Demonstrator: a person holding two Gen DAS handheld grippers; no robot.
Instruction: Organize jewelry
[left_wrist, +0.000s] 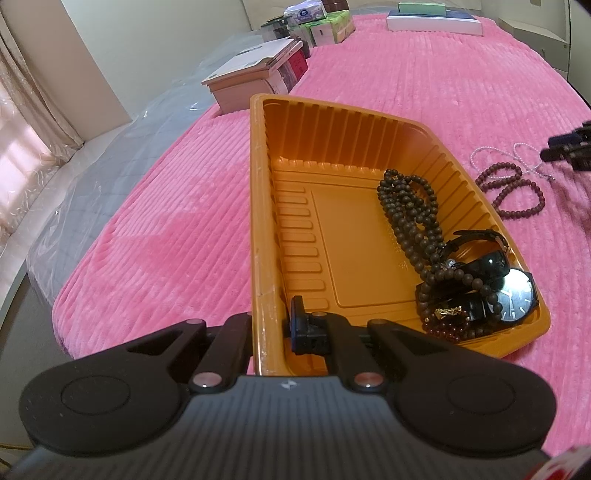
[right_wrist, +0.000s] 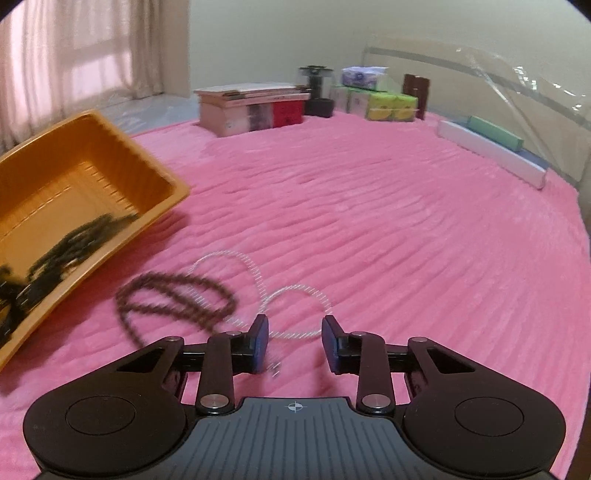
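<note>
An orange plastic tray (left_wrist: 258, 184) rests on the pink blanket. My left gripper (left_wrist: 275, 321) is shut on its near rim, one finger inside the wall and one outside. In the tray's right corner lie a dark bead necklace (left_wrist: 406, 206), a black watch (left_wrist: 515, 295) and a small red-brown bracelet (left_wrist: 450, 325). Right of the tray, on the blanket, lie a reddish-brown bead string (right_wrist: 177, 291) and a thin white bead string (right_wrist: 317, 293). My right gripper (right_wrist: 294, 343) hovers open low over the white string, part of which lies between its fingers without touching the pads.
At the far edge of the bed stand a stack of flat boxes (right_wrist: 251, 107), a dark jar (right_wrist: 317, 88), tissue packs (right_wrist: 388, 103) and a long white box (right_wrist: 491, 147). Clear plastic sheeting covers the mattress (left_wrist: 110, 166) to the left of the blanket.
</note>
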